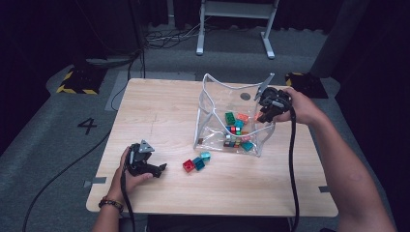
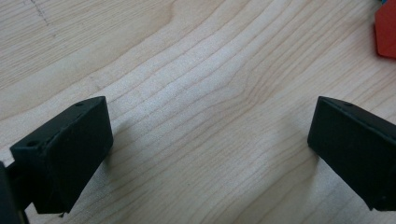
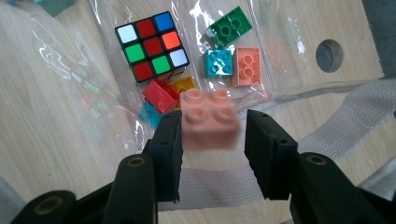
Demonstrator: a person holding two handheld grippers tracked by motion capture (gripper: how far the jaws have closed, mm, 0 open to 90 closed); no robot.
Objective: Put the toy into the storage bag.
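1. Nearest on the left, the left gripper (image 1: 162, 169) rests on the wooden table (image 1: 159, 111). Its jaws stand wide apart with bare wood between them.
2. Just right of it, a red brick (image 1: 188, 166) and two teal bricks (image 1: 198, 163) lie loose on the table, close together and outside the bag.
3. Farther right, the right gripper (image 1: 265, 116) hangs over the mouth of the clear plastic bag (image 1: 209, 104). The pink brick (image 3: 208, 121) sits between its jaws. They stand narrow, but a slim gap shows on one side, so I judge the pads are not pressing.
4. That pink brick looks light, hard and smooth-sided, so it will probably slip from a loose hold. The flat opposite side walls are the place to pinch, not the studded top.
5. Below it, inside the bag, lie a puzzle cube (image 3: 152, 45), a green brick (image 3: 229, 27) and other bricks.
6. The bag itself is limp and glossy. Its woven edge band is the firmest place to hold it.
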